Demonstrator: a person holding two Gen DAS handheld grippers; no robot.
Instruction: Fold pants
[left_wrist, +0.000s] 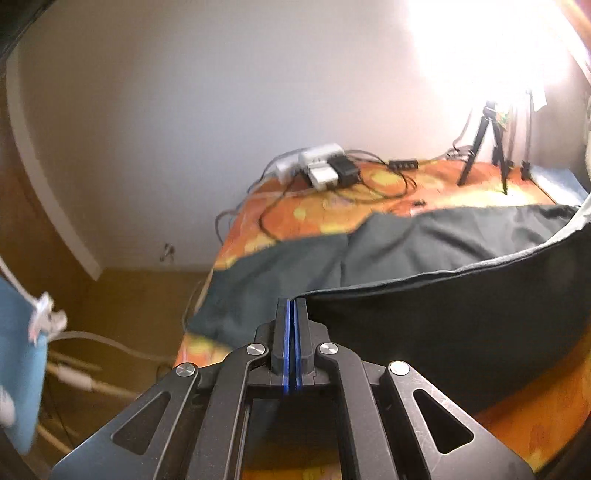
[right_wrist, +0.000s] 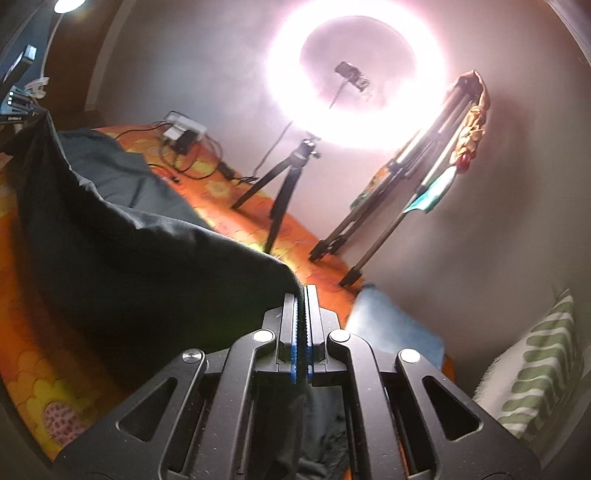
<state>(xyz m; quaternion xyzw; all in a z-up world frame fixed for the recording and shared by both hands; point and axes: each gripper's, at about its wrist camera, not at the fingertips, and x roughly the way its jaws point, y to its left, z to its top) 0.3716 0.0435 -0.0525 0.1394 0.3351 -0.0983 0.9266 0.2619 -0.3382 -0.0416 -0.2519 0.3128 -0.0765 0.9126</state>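
Your left gripper (left_wrist: 294, 301) and right gripper (right_wrist: 303, 290) each pinch an edge of the dark pants (left_wrist: 461, 314), lifting it above the orange floral bed (left_wrist: 317, 214); beyond lie chargers (left_wrist: 325, 166), a tripod (right_wrist: 288, 181) and a ring light (right_wrist: 354, 74).

Home bedroom: floral bedspread (left_wrist: 325, 210), ring light (right_wrist: 354, 74).

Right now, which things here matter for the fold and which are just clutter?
For the job:
pants, lifted edge held at both ends
left gripper, shut on the pants
right gripper, shut on the pants
bed, the folding surface

Lying about:
chargers
black tripod
ring light
blue cloth
striped pillow
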